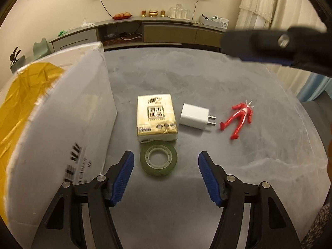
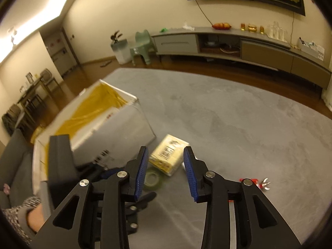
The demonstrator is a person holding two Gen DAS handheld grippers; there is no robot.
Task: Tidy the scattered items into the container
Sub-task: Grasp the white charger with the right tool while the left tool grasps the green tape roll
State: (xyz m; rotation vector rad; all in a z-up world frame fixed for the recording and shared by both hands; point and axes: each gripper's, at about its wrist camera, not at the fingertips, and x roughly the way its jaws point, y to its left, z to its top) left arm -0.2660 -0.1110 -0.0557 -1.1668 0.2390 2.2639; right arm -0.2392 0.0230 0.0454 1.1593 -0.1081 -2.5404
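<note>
**Tape first, box beside it**

Left wrist view: the left gripper (image 1: 166, 159) stood wide open and empty, low over the grey carpet (image 1: 207, 78). The tape (image 1: 158, 160) lay flat just ahead, between the fingertips though nearer the left one. It touched the near edge of the tissue pack (image 1: 157, 118). Right of the pack sat the charger (image 1: 194, 116), and further right the red figure (image 1: 238, 118), apart from the rest. The box (image 1: 68, 114), white with a yellow liner, stood close on the left, its wall just beside the tissue pack. The right gripper crossed the upper right corner as a dark blur.

Right wrist view: the right gripper (image 2: 166, 164) hung higher, its jaws partly open and holding nothing. Past its fingers the tape (image 2: 153, 179) and tissue pack (image 2: 168, 158) showed, blurred; the figure (image 2: 254, 182) peeked out at lower right. The box (image 2: 97, 112) lay open to the left, nothing visible inside it.

The tape looked to be the left gripper's target. To do it well, the gripper would likely need to shift left a little to centre the roll, come down square, and close across the outer rim without pinching the tissue pack behind. Then a lift clear of the wall before crossing to the liner
</note>
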